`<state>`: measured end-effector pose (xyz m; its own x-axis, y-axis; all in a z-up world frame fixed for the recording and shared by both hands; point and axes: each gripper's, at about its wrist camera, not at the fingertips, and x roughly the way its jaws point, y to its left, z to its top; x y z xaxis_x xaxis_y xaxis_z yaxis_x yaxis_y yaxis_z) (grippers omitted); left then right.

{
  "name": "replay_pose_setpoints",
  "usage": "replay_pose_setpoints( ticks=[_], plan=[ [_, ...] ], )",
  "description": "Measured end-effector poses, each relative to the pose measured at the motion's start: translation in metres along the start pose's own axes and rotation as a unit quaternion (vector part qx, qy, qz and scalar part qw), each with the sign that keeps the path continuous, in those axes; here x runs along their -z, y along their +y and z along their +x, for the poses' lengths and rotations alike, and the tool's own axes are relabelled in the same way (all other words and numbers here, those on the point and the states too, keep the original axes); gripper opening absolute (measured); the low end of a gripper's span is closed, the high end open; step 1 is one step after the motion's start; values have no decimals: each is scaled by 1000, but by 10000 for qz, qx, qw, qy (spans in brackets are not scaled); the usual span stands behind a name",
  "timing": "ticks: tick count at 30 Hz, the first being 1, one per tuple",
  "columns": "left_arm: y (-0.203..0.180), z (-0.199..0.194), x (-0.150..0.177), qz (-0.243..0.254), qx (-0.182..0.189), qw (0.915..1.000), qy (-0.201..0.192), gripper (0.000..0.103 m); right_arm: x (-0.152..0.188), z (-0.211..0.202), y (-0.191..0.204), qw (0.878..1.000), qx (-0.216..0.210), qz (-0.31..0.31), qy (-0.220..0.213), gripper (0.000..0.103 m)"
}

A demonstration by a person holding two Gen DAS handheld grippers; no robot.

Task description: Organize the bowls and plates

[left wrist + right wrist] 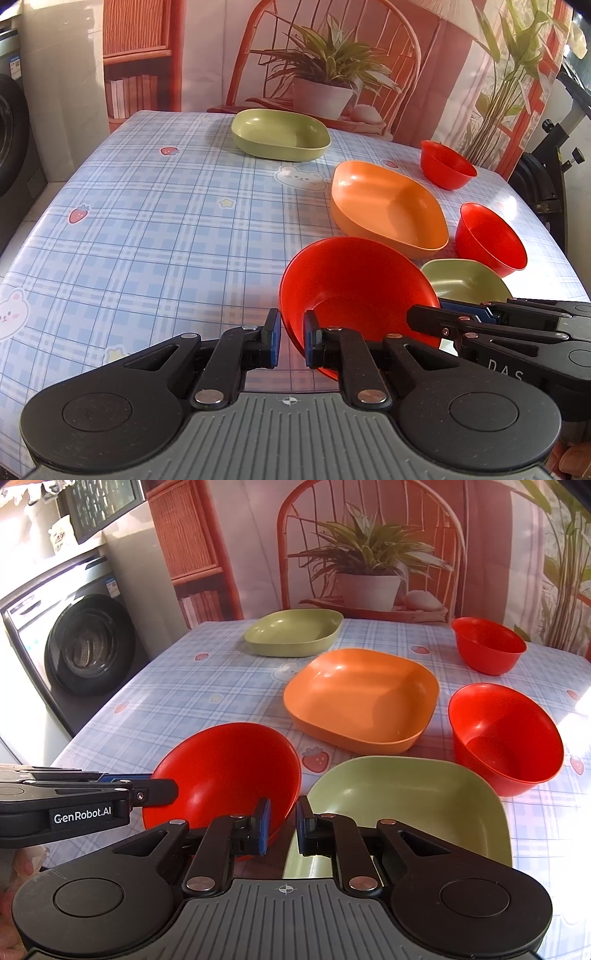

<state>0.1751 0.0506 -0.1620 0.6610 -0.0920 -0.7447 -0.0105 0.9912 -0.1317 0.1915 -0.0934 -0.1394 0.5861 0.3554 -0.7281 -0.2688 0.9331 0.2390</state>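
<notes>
Both your grippers are on the same red bowl (225, 771), the nearest one, and it sits tipped with its mouth turned up and away from you. Your left gripper (291, 338) has its jaws straddling the bowl's near rim, one blue pad (274, 332) outside the wall and the other inside, with a narrow gap between them; I cannot tell whether they are actually pinching the rim. Your right gripper (283, 821) straddles the rim on the bowl's opposite side, left pad inside the bowl and right pad outside, jaws parted only a little, and again the grip itself cannot be made out.

Taking the orange plate (360, 696) as the landmark in the middle of the checked tablecloth (147, 221): the tipped bowl lies nearer you and to its left. A green plate (410, 805) sits nearer you, just beside the tipped bowl. A second red bowl (506, 738) stands upright to the orange plate's right. A third red bowl (487, 644) is farther back on the right. Another green plate (293, 631) rests beyond the orange one, toward the far edge.
</notes>
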Motion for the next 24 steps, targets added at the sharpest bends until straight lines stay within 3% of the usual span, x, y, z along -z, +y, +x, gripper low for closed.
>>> replay_pose_setpoints(
  ticks=[15, 24],
  plan=[
    [-11, -15, -14, 357, -121, 9991, -197, 12, -8, -16, -3, 9994, -74, 195, -273, 13],
    [-37, -27, -50, 681, 158, 9967, -409, 13, -23, -38, -33, 9945, -12, 767, -709, 13]
  ],
)
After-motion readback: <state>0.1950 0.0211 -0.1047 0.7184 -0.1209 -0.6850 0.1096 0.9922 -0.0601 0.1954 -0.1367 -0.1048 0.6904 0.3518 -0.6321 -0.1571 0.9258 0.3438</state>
